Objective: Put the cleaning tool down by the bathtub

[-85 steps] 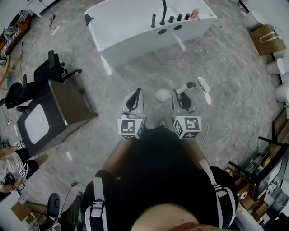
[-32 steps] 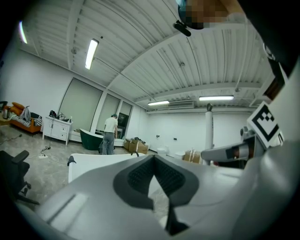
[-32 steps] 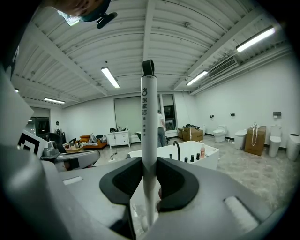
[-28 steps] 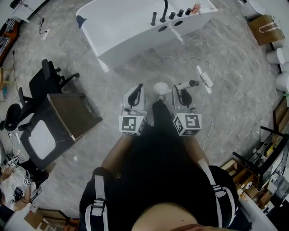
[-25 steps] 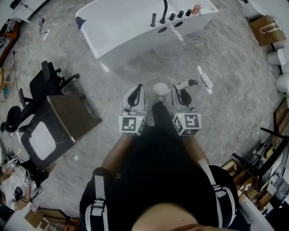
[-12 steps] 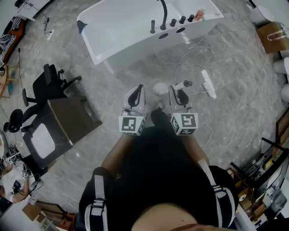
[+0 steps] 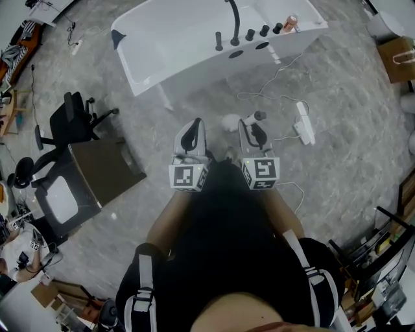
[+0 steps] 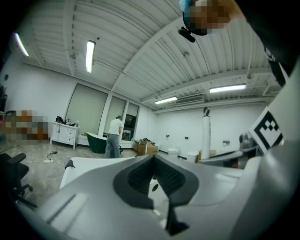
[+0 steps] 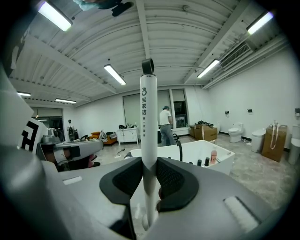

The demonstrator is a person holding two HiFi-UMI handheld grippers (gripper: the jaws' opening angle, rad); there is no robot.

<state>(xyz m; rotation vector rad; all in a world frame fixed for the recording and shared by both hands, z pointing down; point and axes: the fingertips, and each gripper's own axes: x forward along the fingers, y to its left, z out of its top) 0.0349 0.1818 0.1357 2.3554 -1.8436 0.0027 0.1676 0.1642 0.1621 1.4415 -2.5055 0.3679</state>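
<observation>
The cleaning tool has a white rod handle (image 9: 148, 126) that stands upright between my right gripper's (image 9: 149, 164) pads, which are shut on it. In the head view its round white head (image 7: 231, 122) lies left of my right gripper (image 7: 249, 124) and its black end (image 7: 259, 116) pokes out to the right. My left gripper (image 7: 194, 124) is held beside it, shut with nothing in it, its pads (image 8: 140, 176) meeting at the tips. The white bathtub (image 7: 188, 65) with a black faucet (image 7: 233, 16) stands just ahead of both grippers on the grey floor, and it also shows as the bathtub (image 9: 206, 152) in the right gripper view.
A white power strip (image 7: 303, 131) and its cable lie on the floor to the right. A brown cabinet (image 7: 104, 165) and a black office chair (image 7: 71, 117) stand to the left. Bottles (image 7: 290, 23) sit on the tub's rim. A person (image 9: 165, 124) stands far behind the tub.
Both grippers have moved forward toward the bathtub, the right one still holding the tool. The tub now sits closer and the power strip has drifted further right in view.
</observation>
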